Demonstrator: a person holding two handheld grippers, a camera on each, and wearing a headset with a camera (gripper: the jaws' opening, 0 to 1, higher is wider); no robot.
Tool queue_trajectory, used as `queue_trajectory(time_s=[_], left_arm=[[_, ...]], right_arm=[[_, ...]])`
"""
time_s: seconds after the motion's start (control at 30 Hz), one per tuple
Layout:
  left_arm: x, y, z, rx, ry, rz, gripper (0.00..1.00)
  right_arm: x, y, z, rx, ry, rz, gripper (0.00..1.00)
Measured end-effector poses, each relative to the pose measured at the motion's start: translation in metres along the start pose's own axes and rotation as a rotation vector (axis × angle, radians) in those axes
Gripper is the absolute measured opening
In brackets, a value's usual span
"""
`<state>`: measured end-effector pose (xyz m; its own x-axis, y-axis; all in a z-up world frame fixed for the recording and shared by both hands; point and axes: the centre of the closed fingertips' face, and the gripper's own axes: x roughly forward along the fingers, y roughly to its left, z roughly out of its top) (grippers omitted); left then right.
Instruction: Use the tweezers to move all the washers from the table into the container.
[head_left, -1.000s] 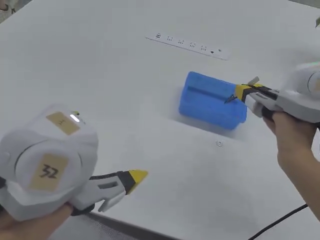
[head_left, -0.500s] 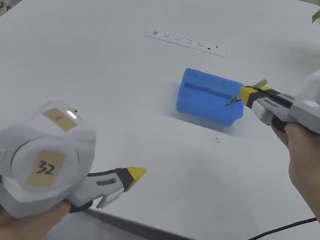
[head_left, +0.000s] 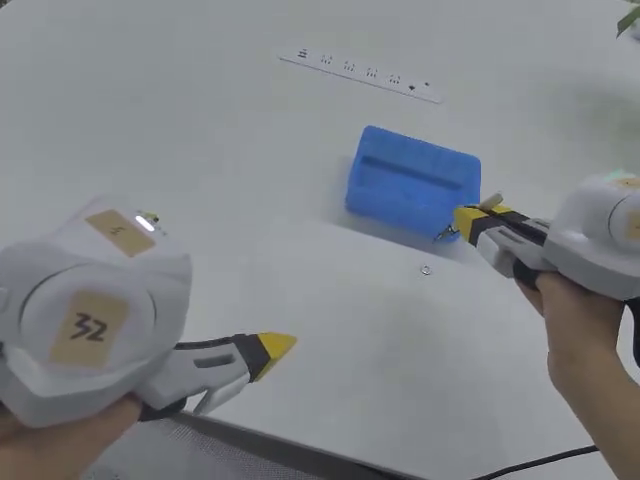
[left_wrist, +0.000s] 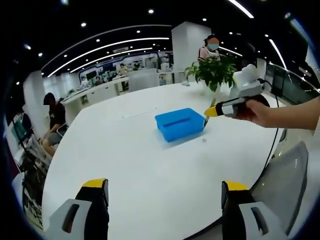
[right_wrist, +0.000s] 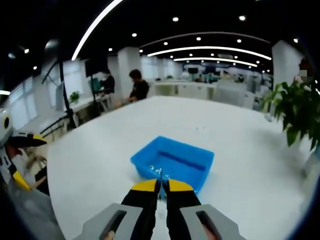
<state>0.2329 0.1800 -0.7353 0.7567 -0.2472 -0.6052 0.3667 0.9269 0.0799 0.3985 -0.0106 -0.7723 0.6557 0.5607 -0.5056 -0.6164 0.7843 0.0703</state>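
Although most of the tweezers (head_left: 441, 235) are hidden inside the right gripper's (head_left: 466, 222) closed, yellow-tipped fingers, their thin metal tip pokes out just beside the near wall of the blue plastic container (head_left: 412, 180). Whether the tip carries anything is too small to tell. One small ring-shaped washer (head_left: 427, 270) lies on the smooth white tabletop (head_left: 200, 150) near that wall. The left gripper (left_wrist: 164, 187), labelled "32", hangs with its fingers spread wide, holding nothing.

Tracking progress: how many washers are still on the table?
1. The washer lies on the white table in front of the blue container, near the tip of the tweezers. Others may be hidden or too small.
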Motion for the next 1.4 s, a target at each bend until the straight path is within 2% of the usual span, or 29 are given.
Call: queue_trajectory(time_s=[0.2, 0.57, 0.6, 0.73, 1.1, 1.2, 1.4], left_arm=[[0.000, 0.001, 0.000, -0.002, 0.000, 0.003, 0.96], [-0.001, 0.002, -0.002, 0.001, 0.008, 0.009, 0.95], [-0.001, 0.002, -0.001, 0.001, 0.008, 0.008, 0.95], [0.000, 0.001, 0.000, 0.008, 0.009, 0.009, 0.95], [-0.001, 0.000, 0.000, 0.015, 0.010, 0.008, 0.95], [-0.001, 0.001, 0.000, 0.010, 0.010, 0.011, 0.95], [0.000, -0.001, -0.001, 0.014, 0.012, 0.008, 0.95]], right_arm=[[0.004, 0.000, -0.015, 0.008, 0.037, 0.002, 0.02], [0.003, 0.003, -0.025, -0.015, 0.072, -0.009, 0.02], [0.002, 0.001, -0.024, -0.016, 0.054, -0.015, 0.02], [0.000, 0.001, -0.024, 0.013, 0.060, -0.012, 0.02], [-0.001, 0.003, -0.028, -0.004, 0.071, -0.013, 0.02], [-0.001, 0.002, -0.027, 0.013, 0.060, -0.012, 0.02], [0.002, 0.005, -0.027, -0.039, 0.075, -0.001, 0.01]])
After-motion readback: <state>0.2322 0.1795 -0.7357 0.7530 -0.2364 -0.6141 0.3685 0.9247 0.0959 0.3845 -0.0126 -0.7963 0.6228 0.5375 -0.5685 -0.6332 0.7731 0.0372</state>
